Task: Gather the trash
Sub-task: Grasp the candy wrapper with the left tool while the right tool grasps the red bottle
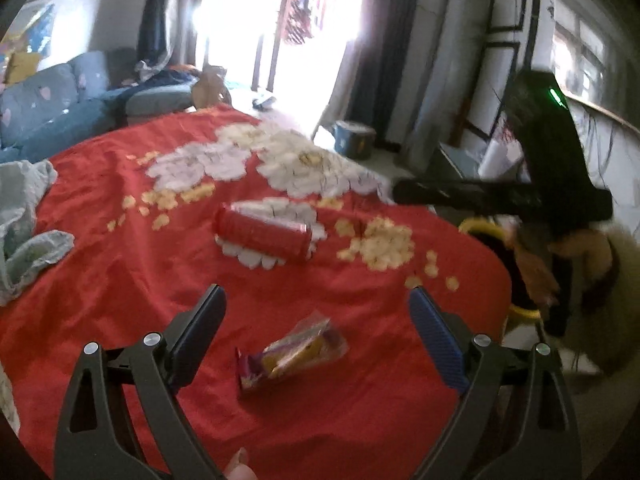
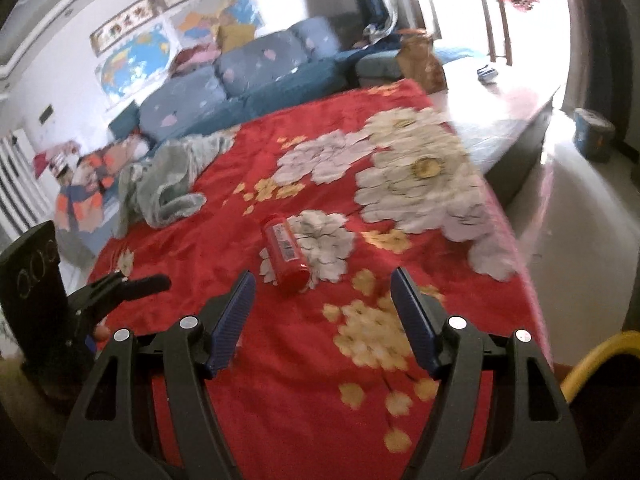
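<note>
A red can (image 1: 264, 234) lies on its side on the red flowered bedspread (image 1: 120, 264); it also shows in the right wrist view (image 2: 286, 254). A crumpled snack wrapper (image 1: 290, 354), purple and yellow, lies just in front of my left gripper (image 1: 316, 300), which is open and empty above it. My right gripper (image 2: 322, 280) is open and empty, a short way before the can. The right gripper also shows in the left wrist view (image 1: 504, 196) as a black bar at the bed's right edge. The left gripper appears at the left of the right wrist view (image 2: 120, 286).
A yellow-rimmed bin (image 1: 500, 264) stands at the bed's right side; its rim shows in the right wrist view (image 2: 592, 356). A pale green cloth (image 2: 168, 184) lies on the bed's far left. A blue sofa (image 2: 248, 76) stands behind the bed. A blue bucket (image 1: 354, 138) stands on the floor.
</note>
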`<action>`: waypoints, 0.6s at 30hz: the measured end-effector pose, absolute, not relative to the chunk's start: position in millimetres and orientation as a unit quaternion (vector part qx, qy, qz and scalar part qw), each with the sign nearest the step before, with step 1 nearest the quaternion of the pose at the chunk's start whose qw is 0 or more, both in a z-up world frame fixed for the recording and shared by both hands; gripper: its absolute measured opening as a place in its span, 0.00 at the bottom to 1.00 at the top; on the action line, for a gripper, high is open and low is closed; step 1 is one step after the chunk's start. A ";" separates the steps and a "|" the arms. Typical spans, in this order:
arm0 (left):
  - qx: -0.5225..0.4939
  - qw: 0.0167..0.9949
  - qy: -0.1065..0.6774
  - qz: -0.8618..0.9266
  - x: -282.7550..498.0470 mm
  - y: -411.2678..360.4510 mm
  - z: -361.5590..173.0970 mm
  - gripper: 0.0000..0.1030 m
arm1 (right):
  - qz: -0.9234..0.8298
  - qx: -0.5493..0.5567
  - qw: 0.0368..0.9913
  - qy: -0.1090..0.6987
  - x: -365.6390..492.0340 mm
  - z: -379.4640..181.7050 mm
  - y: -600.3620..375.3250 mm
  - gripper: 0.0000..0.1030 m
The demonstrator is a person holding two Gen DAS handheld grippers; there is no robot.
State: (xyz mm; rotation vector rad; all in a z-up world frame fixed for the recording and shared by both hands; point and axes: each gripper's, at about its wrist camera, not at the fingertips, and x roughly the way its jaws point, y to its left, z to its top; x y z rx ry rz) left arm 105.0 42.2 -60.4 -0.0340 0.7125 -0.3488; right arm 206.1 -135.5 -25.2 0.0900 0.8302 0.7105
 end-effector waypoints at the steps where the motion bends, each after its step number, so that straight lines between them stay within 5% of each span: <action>1: -0.013 0.918 0.356 -0.175 106.9 43.9 -65.6 0.86 | 0.339 0.037 0.851 0.400 211.8 -29.4 -125.1 0.60; 11: -0.005 0.890 0.407 -0.205 124.1 49.3 -95.0 0.58 | 0.361 -0.012 0.818 0.447 249.5 -66.8 -53.1 0.56; 18: 0.003 0.880 0.428 -0.205 125.0 46.0 -103.4 0.51 | 0.353 -0.032 0.811 0.465 258.5 -86.2 -35.9 0.34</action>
